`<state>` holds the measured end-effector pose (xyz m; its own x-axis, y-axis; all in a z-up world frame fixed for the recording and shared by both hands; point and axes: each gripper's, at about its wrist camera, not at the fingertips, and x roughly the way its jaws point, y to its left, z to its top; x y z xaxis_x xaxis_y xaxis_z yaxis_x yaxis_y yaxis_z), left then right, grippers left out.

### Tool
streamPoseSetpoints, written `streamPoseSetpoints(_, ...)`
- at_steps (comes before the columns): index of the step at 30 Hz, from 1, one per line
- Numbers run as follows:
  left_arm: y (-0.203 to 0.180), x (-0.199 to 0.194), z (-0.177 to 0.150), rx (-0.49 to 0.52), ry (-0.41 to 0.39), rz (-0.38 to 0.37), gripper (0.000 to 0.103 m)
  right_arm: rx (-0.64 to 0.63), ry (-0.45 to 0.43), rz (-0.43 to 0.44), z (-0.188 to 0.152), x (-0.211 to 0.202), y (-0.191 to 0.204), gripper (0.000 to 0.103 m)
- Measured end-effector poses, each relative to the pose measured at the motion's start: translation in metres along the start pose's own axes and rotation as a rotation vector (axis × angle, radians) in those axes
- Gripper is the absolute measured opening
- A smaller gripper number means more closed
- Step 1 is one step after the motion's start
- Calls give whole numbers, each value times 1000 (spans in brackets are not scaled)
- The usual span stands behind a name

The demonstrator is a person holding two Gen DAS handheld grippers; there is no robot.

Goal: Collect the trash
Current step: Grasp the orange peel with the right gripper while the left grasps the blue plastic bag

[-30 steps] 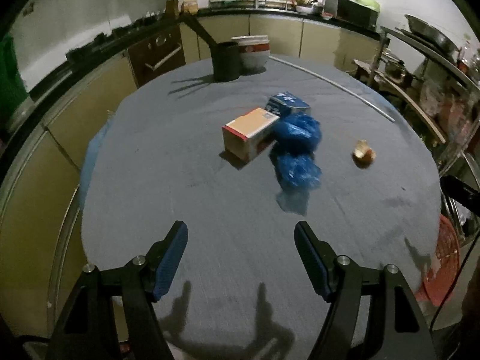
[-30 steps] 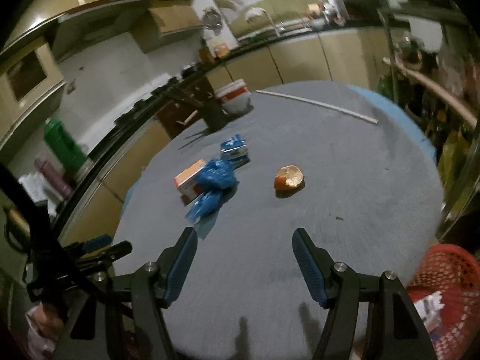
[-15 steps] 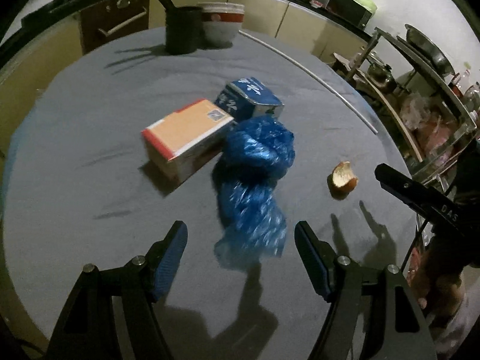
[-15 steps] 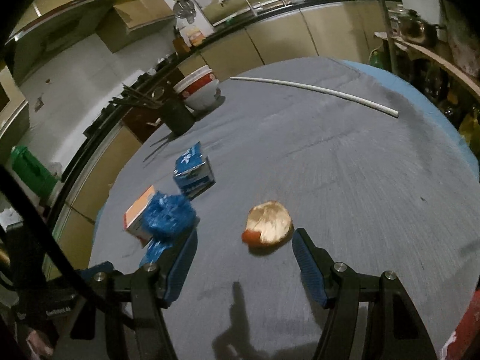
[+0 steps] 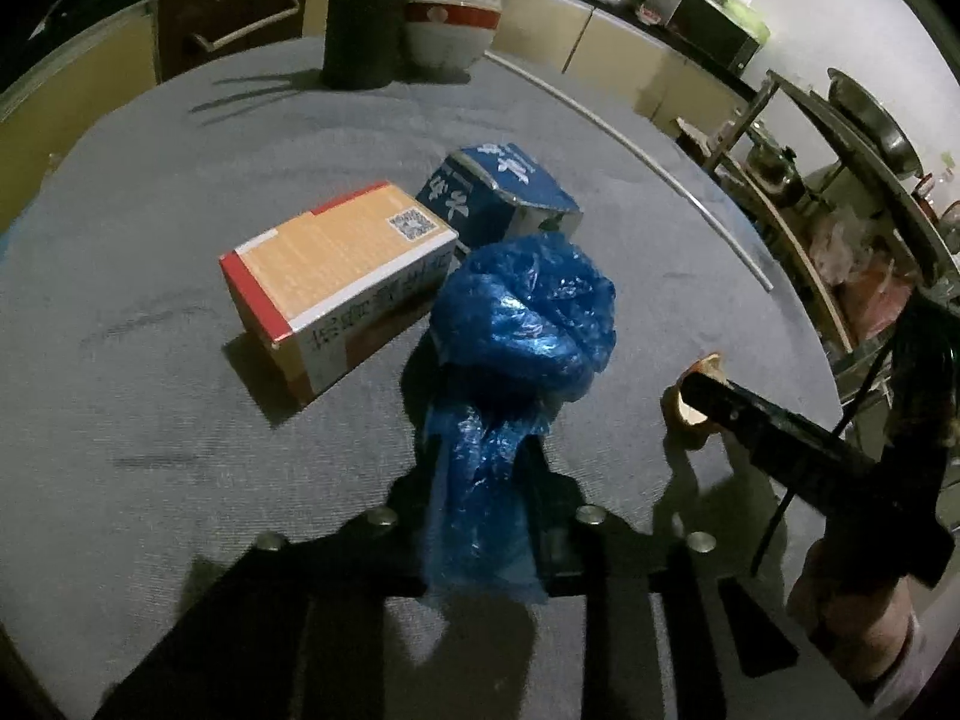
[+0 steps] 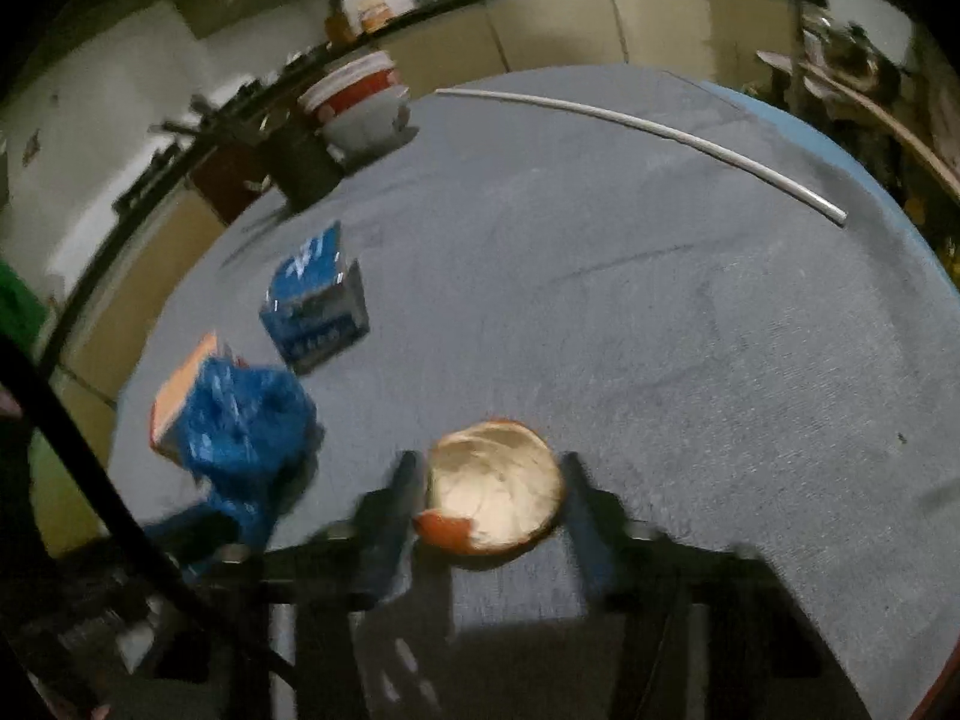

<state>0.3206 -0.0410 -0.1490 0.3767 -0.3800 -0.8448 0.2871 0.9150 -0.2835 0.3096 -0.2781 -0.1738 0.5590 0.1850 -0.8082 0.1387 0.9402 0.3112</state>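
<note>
A: Starting nearest the cameras: what do the two claws have?

B: The left gripper (image 5: 480, 516) is closing, its jaws drawn narrow around the twisted tail of the blue plastic bag (image 5: 522, 324), which sits squeezed between them. The right gripper (image 6: 489, 504) is closing too, with the orange peel (image 6: 492, 489) between its fingers; that view is blurred, but the fingers look to be at the peel's edges or just touching them.

A: So how far along is the collecting?

B: Early, I'd judge. Both pieces rest on the grey tablecloth (image 5: 180, 450), and nothing shows as dropped anywhere. No bin is in view in these frames, so I can't say where the trash goes.

A: Take the bag as the landmark. Where is everything else?

B: The peel lies to the right of the bag, apart from it, in the left view. The orange carton (image 5: 336, 276) lies just left of the bag's bulging head and touches it, or nearly. The blue carton (image 5: 498, 192) sits just behind the bag, beside the orange one. Both look like trash left to pick up.

A: And farther back?

B: Well beyond the bag stands a dark pot (image 5: 363, 36) with a white bowl stack (image 5: 450, 24) beside it. A thin white rod (image 5: 660, 174) lies across the cloth, behind the bag and to its right.
</note>
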Motion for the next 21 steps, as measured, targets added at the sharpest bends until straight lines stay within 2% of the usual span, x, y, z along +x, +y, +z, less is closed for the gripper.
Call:
streamPoseSetpoints(1,1,-3,-1,-2,-4,4,8,-14,-11,-6,-2,-2,2,37)
streamPoseSetpoints(2,2,-6,-2,-6,-6,5,8,-31,-18,-7,-4,-5,4,33)
streamPoseSetpoints(4,4,-15,-7,-6,-17,9,4,-39,-30,0,-9,-12,6,31)
streamPoseSetpoints(15,3,-77,-56,7,-73,5,2,-18,-127,80,-46,-82,9,29)
streamPoseSetpoints(19,6,-91,-62,-1,-80,-50,2,-24,-145,102,-64,-104,13,29)
streamPoseSetpoints(20,6,-93,-61,-5,-78,-53,4,-28,-150,103,-70,-110,13,29)
streamPoseSetpoints(21,5,-93,-60,-7,-72,-46,19,-29,-154,105,-74,-116,13,29)
